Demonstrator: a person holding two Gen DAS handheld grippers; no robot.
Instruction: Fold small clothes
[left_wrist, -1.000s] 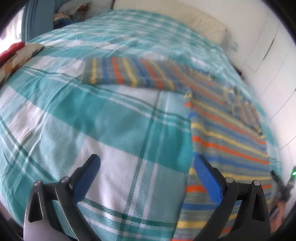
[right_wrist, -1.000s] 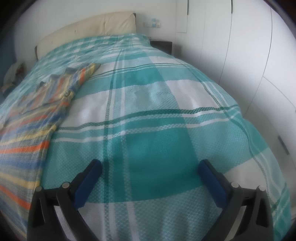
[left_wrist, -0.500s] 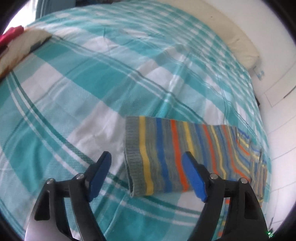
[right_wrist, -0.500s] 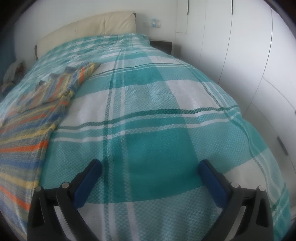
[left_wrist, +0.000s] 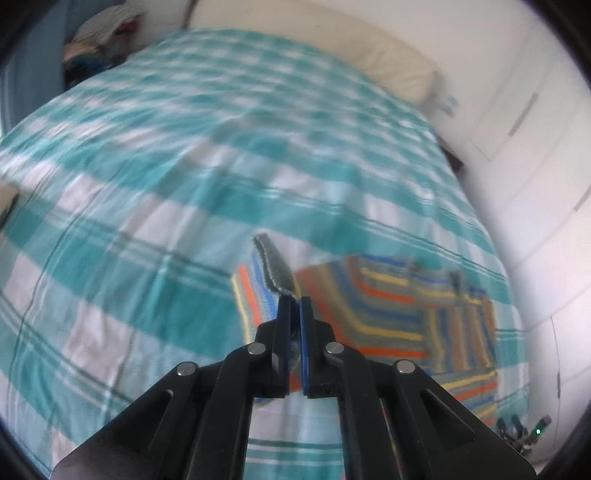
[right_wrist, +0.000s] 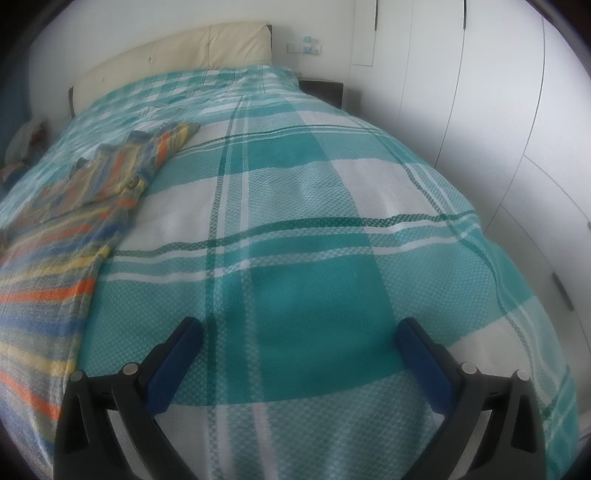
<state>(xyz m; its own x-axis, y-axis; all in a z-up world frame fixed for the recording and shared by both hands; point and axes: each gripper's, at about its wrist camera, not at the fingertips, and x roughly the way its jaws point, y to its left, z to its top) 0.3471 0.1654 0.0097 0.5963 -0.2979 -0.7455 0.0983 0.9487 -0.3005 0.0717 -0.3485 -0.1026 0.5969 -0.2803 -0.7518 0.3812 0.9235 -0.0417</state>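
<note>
A small striped sweater (left_wrist: 391, 314) in grey, blue, orange and yellow lies on the teal plaid bedspread (left_wrist: 184, 184). My left gripper (left_wrist: 294, 301) is shut on the grey ribbed cuff (left_wrist: 275, 267) of its sleeve and holds it lifted above the bed. The sleeve hangs back toward the sweater body. In the right wrist view the sweater (right_wrist: 55, 251) lies flat at the left. My right gripper (right_wrist: 299, 332) is open and empty above bare bedspread (right_wrist: 314, 221), to the right of the sweater.
A cream headboard (right_wrist: 177, 48) stands at the far end of the bed. White wardrobe doors (right_wrist: 498, 110) run along the right side. A dark nightstand (right_wrist: 321, 88) sits beside the headboard. A pile of items (left_wrist: 96, 40) lies at the far left.
My left gripper moved onto the sleeve cuff, closed on it and lifted it. My right gripper stayed open and barely moved.
</note>
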